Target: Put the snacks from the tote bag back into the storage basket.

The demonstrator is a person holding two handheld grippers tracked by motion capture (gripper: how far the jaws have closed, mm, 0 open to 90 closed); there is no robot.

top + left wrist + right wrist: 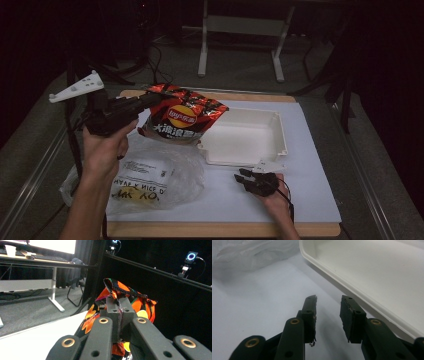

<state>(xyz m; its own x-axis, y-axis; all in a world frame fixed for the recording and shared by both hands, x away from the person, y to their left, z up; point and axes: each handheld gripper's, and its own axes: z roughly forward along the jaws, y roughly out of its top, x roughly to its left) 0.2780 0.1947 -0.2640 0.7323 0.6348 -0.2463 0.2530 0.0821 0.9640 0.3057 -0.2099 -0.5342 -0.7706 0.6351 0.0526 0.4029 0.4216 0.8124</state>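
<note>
A red and black chip bag (184, 117) hangs tilted above the table, its lower end over the left edge of the white tray (280, 132). My left gripper (146, 100) is shut on the bag's top seam; in the left gripper view the crimped edge of the bag (125, 291) sticks up between the closed jaws of that gripper (120, 308). My right gripper (244, 174) rests low on the white sheet just in front of the tray. Its jaws stand open with nothing between them, and the gripper (328, 306) sits beside the tray's rim (352, 291).
A crumpled clear plastic bag (150, 175) with printed text lies at the front left of the white sheet (310, 200). The plastic bag (249, 252) also lies beyond the right gripper. Desk legs (202, 50) stand on the floor behind the table.
</note>
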